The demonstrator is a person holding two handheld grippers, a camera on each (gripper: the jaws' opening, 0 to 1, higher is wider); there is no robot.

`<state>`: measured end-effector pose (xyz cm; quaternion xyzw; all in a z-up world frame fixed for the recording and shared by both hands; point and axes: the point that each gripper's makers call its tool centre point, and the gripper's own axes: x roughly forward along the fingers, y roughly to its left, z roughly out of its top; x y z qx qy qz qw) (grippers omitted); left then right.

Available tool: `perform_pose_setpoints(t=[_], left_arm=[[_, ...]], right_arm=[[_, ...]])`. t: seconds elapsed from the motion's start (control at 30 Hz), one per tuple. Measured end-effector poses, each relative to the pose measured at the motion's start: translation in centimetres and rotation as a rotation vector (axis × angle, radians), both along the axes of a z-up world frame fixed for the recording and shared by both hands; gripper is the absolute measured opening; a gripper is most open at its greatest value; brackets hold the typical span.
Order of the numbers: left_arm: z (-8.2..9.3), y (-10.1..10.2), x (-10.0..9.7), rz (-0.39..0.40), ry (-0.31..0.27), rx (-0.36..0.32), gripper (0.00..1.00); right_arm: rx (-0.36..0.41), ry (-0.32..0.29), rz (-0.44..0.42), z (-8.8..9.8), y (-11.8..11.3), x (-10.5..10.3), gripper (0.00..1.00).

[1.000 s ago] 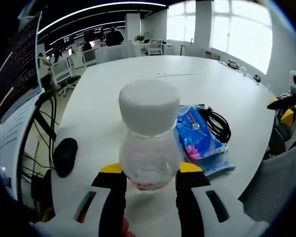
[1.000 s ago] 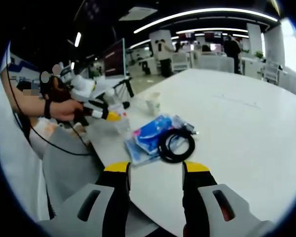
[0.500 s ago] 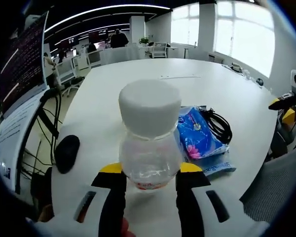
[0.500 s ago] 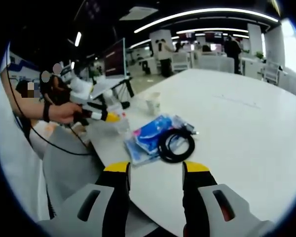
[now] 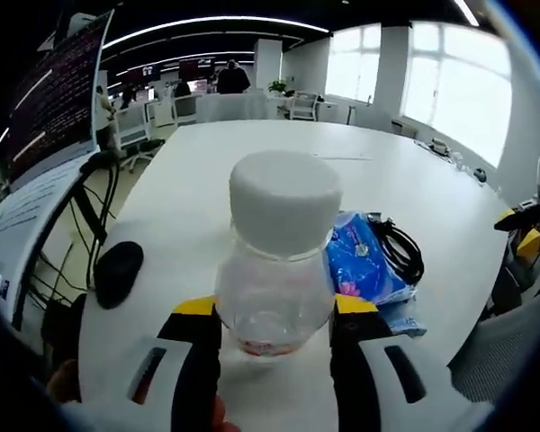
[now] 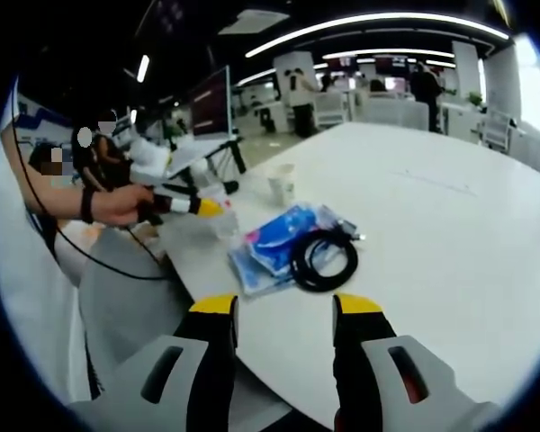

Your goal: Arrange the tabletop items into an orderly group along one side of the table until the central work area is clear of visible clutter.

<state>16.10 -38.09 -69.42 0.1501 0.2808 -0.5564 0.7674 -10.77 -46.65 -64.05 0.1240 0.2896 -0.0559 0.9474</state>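
A clear plastic bottle (image 5: 274, 283) with a wide white cap (image 5: 285, 202) stands upright between the jaws of my left gripper (image 5: 274, 310), which is shut on it. In the right gripper view a hand holds that left gripper (image 6: 198, 207) with the bottle (image 6: 221, 222) over the table's near-left edge. Just right of the bottle lie a blue packet (image 5: 364, 261) and a coiled black cable (image 5: 399, 250). My right gripper (image 6: 285, 310) hangs open in front of the table edge, nothing between its jaws, with the packet (image 6: 272, 241) and cable (image 6: 324, 259) ahead of it.
A black mouse (image 5: 119, 270) lies on the white table (image 5: 252, 153) left of the bottle. A paper cup (image 6: 281, 184) stands behind the packet. A monitor (image 5: 58, 90) and hanging cables border the table's left side. Office chairs and people are far behind.
The left gripper's view has swung a little, with the bottle still in its jaws. The right gripper has stayed where it was, open.
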Motion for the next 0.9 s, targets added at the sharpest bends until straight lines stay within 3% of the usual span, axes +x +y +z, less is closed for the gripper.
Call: perform_pose_setpoints(t=[0.47, 0.9], left_arm=[[-0.7, -0.6, 0.5, 0.043, -0.002, -0.037, 0.43], [-0.3, -0.5, 0.9, 0.066, 0.003, -0.048, 0.39]], right_arm=[[-0.004, 0.025, 0.009, -0.2, 0.2, -0.7, 0.4], [-0.004, 0.022, 0.008, 0.0, 0.3, -0.2, 0.4]])
